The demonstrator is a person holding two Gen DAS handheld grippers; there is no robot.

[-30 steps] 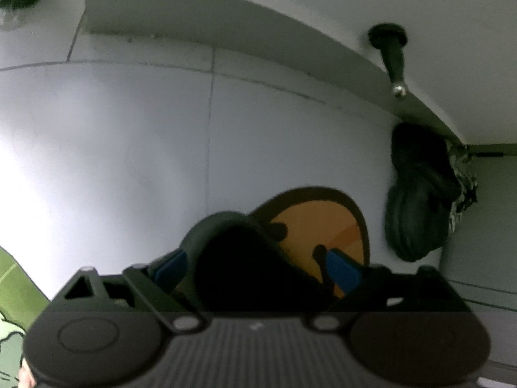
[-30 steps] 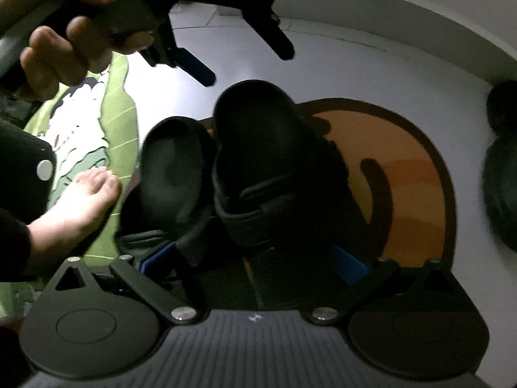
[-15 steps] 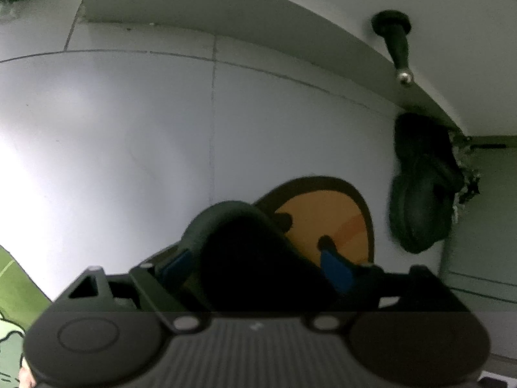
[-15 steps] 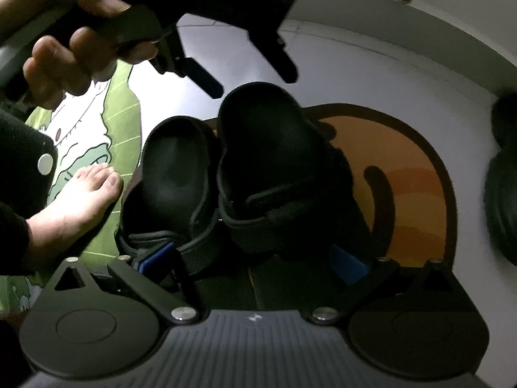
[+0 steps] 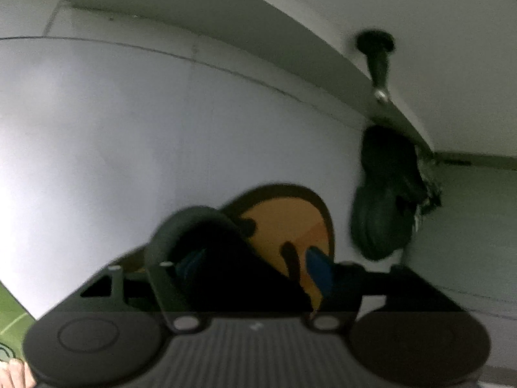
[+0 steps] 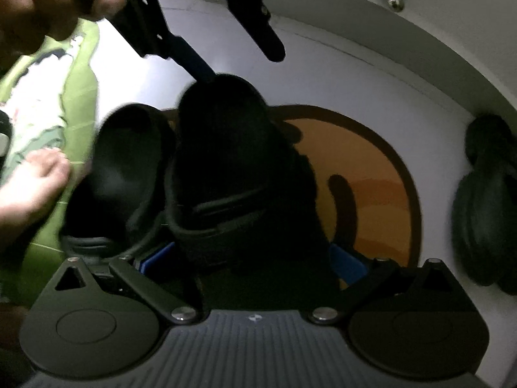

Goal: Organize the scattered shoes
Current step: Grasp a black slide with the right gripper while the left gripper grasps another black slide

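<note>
no writing is legible; right gripper (image 6: 248,258) fingers hold a black sandal (image 6: 232,161), left gripper (image 6: 239,55) fingers wide

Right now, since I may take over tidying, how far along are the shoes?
Done: the left sandal and right sandal lie side by side by the orange mat. In hand: the right gripper straddles the right sandal's heel; the open left gripper is at its toe. Left: dark shoes by the wall look heaped.
</note>
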